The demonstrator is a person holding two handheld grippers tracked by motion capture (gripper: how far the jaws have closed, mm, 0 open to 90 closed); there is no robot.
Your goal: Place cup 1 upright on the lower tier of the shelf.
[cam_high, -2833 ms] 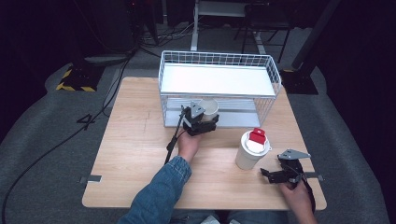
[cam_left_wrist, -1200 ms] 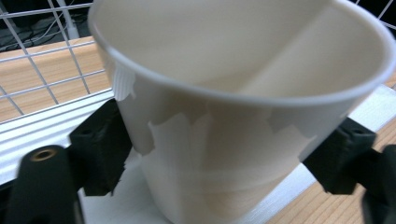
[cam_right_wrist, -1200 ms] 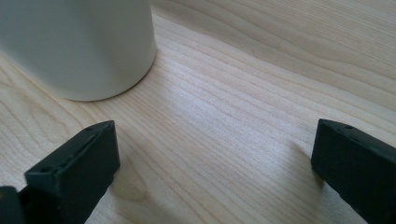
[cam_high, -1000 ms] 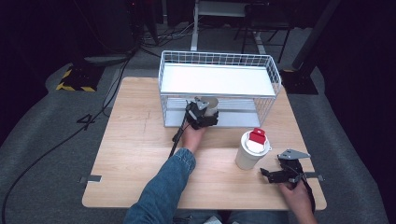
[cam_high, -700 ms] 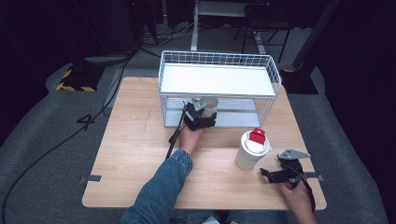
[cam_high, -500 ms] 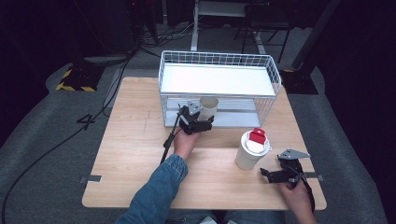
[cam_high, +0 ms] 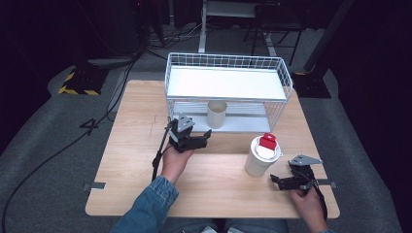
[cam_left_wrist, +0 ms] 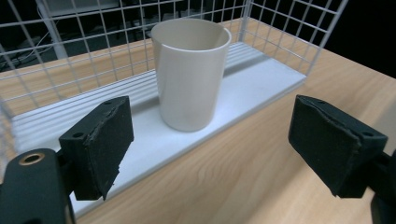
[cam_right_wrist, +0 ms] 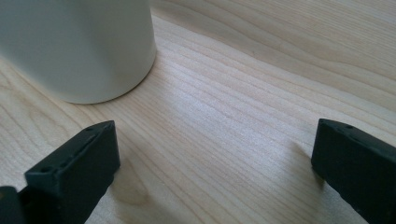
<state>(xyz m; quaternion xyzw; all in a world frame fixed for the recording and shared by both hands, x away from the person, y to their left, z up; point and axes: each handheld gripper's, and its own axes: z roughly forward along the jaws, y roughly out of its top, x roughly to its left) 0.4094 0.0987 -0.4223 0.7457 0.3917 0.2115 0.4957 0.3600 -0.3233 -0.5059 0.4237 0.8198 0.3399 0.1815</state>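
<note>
Two cups stand in the scene. One cream cup (cam_high: 216, 114) is upright on the lower white shelf of the wire basket (cam_high: 279, 73), at the far side of the tabletop (cam_high: 126, 126). The left gripper (cam_high: 197, 141) is just in front of it, apart from it, its fingers (cam_left_wrist: 100, 140) wide open and holding nothing. Nearer, a white cup with a red-topped lid (cam_high: 261, 155) stands on the tabletop. The right gripper (cam_high: 282, 180) lies beside this cup, fingers (cam_right_wrist: 74, 168) also wide apart and empty.

wooden table (cam_high: 131, 160) on grey floor (cam_high: 43, 160), black cables (cam_high: 121, 73) + hazard-striped block (cam_high: 76, 82) behind
</note>
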